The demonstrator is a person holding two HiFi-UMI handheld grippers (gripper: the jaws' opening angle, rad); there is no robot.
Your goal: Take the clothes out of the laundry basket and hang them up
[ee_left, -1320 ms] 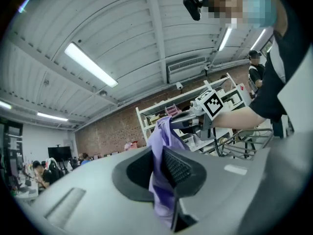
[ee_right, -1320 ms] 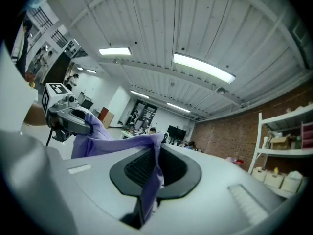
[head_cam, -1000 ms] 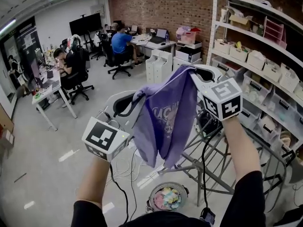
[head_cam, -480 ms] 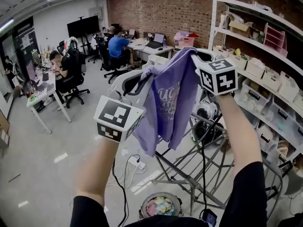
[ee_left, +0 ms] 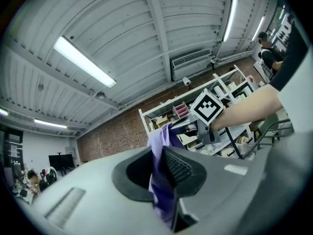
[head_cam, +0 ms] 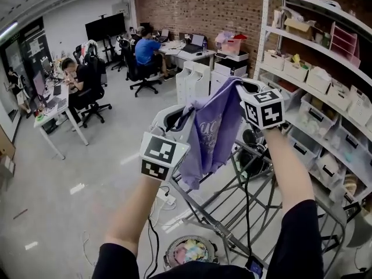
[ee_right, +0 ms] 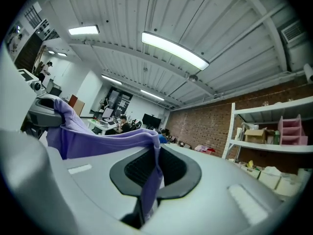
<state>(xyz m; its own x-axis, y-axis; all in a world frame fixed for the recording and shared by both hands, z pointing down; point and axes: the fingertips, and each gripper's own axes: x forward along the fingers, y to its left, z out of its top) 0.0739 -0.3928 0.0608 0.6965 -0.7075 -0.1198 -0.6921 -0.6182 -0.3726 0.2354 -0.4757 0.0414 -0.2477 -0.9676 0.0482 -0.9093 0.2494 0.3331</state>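
Observation:
A purple garment with pale print [head_cam: 212, 133] hangs in the air in the head view, stretched between both grippers above a grey metal drying rack [head_cam: 232, 205]. My left gripper [head_cam: 181, 116] is shut on one top corner of it, and the cloth [ee_left: 159, 153] runs down between its pads. My right gripper [head_cam: 239, 87] is shut on the other top corner; the fabric [ee_right: 110, 138] is pinched in its jaws and trails off to the left gripper [ee_right: 45, 110]. The round laundry basket [head_cam: 189, 252], with several coloured clothes in it, stands on the floor below.
White shelving [head_cam: 314, 68] with boxes and bins fills the right side, close to my right arm. Cables [head_cam: 157, 225] lie on the floor by the rack. People sit at desks [head_cam: 64, 103] at the far left and back, before a brick wall [head_cam: 197, 7].
Both grippers still hold the purple garment. The left gripper has moved up and to the right, nearer the right one, so the cloth hangs narrower over the rack.

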